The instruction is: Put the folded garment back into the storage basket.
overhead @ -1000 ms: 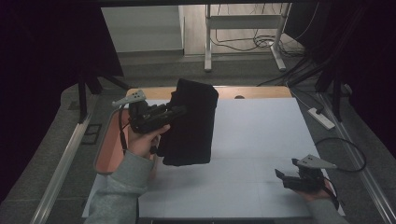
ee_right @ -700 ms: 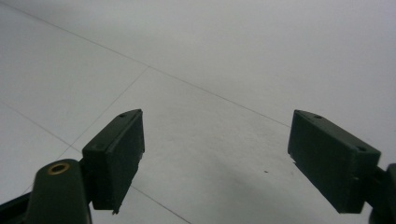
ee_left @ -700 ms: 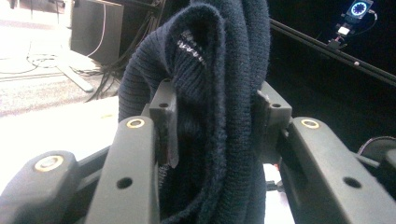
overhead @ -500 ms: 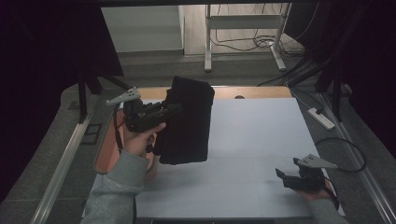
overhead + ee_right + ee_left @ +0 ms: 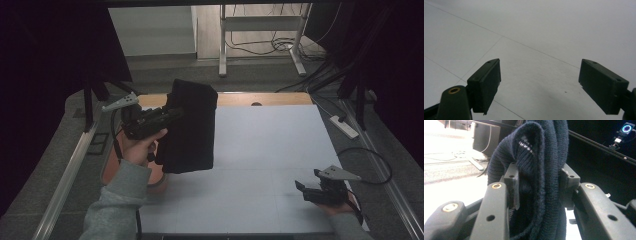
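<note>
A dark navy knitted garment [image 5: 190,127] hangs folded in the air over the left part of the white table [image 5: 270,150]. My left gripper [image 5: 167,116] is shut on its upper edge; in the left gripper view the knit [image 5: 541,170] is bunched between the two jaws, with my left gripper [image 5: 539,185] clamped around it. My right gripper [image 5: 300,186] rests low over the table's front right corner. In the right gripper view my right gripper [image 5: 540,82] stands open above bare white table [image 5: 544,37], with nothing between its fingers.
An orange-brown wooden strip [image 5: 260,98] runs along the table's far edge. A white power strip [image 5: 344,126] and a black cable [image 5: 370,155] lie on the grey floor to the right. A metal frame [image 5: 260,35] stands beyond the table.
My left gripper has carried the hanging garment a little to the left and slightly up. The right gripper has stayed in place, still open.
</note>
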`<move>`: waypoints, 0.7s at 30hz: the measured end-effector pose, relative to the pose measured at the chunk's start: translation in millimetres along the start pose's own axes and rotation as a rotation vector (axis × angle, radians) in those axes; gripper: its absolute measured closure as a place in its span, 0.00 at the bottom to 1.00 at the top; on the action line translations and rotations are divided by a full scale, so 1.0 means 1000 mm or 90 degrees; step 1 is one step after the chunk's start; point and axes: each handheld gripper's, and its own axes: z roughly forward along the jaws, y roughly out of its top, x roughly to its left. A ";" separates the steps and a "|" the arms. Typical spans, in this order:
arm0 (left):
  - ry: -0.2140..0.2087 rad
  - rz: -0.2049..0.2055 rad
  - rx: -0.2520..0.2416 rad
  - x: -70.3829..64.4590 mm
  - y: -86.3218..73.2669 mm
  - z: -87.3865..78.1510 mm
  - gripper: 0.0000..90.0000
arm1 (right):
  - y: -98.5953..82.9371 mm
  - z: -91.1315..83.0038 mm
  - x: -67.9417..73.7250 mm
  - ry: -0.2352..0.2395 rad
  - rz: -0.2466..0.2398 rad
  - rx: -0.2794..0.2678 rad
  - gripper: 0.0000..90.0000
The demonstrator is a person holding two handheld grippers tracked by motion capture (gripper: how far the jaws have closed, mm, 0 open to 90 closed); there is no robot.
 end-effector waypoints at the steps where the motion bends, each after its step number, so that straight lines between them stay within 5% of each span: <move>1: 0.002 0.000 -0.001 0.001 0.000 -0.002 0.66 | 0.000 0.000 0.000 0.000 0.000 0.000 0.21; 21: 0.046 -0.004 -0.022 0.016 0.001 -0.043 0.66 | 0.001 0.000 0.000 -0.002 0.000 -0.002 0.21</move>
